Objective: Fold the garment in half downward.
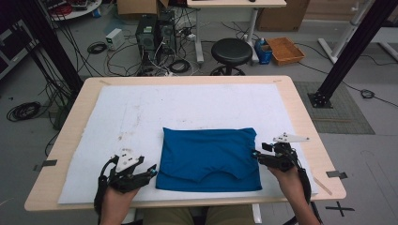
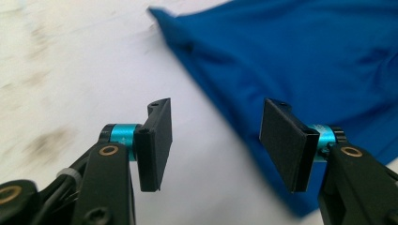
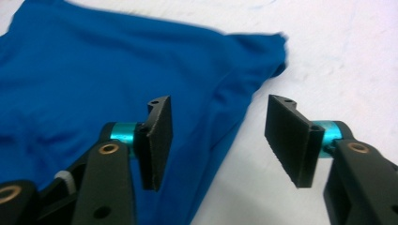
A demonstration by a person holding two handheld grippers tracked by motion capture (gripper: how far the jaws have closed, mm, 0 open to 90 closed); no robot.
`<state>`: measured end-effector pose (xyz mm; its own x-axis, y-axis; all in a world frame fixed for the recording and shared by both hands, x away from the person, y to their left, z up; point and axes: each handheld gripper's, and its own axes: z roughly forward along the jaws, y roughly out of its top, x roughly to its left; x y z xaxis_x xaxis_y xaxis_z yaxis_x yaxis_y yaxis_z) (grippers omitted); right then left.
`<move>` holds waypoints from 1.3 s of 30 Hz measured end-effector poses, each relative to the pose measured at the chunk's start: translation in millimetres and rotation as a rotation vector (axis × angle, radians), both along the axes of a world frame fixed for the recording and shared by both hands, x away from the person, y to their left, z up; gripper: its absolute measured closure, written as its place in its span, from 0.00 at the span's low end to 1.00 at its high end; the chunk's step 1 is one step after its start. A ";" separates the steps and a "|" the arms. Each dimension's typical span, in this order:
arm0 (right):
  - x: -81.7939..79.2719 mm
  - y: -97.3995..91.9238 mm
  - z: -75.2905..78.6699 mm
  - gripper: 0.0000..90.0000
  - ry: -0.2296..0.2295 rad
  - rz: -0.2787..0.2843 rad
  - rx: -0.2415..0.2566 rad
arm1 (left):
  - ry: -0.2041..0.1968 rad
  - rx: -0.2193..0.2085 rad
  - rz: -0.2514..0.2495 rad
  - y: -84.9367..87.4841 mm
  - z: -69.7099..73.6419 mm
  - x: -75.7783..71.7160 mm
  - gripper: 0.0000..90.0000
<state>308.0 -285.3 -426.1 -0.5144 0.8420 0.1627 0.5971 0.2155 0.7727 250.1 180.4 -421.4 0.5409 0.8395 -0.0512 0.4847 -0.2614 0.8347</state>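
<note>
A white sheet (image 1: 141, 117) is spread over the desk (image 1: 300, 117). A folded blue garment (image 1: 209, 159) is laid near the front edge. Both jaw pairs are held apart and empty: left gripper (image 1: 152, 171), right gripper (image 1: 256, 153). Its side edges are probably to be pinched next.

We are finding no readable text, label, brand or number anywhere, only a black tape cross (image 1: 341, 207) marking the floor beside the table (image 1: 300, 101).

Wooden table (image 1: 300, 110); white sheet (image 1: 141, 117); blue cloth (image 1: 206, 157).
</note>
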 end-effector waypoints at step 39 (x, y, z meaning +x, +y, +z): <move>-48.6 4.1 3.7 0.93 -0.085 0.218 -0.150 | -0.008 -0.073 -0.195 -4.4 -1.4 -0.8 0.97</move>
<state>259.4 -281.2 -422.4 -0.6928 0.7211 -0.0067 0.4583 0.4475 0.7679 249.4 176.0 -422.7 0.6935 0.7131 -0.1030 0.4238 -0.2881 0.8587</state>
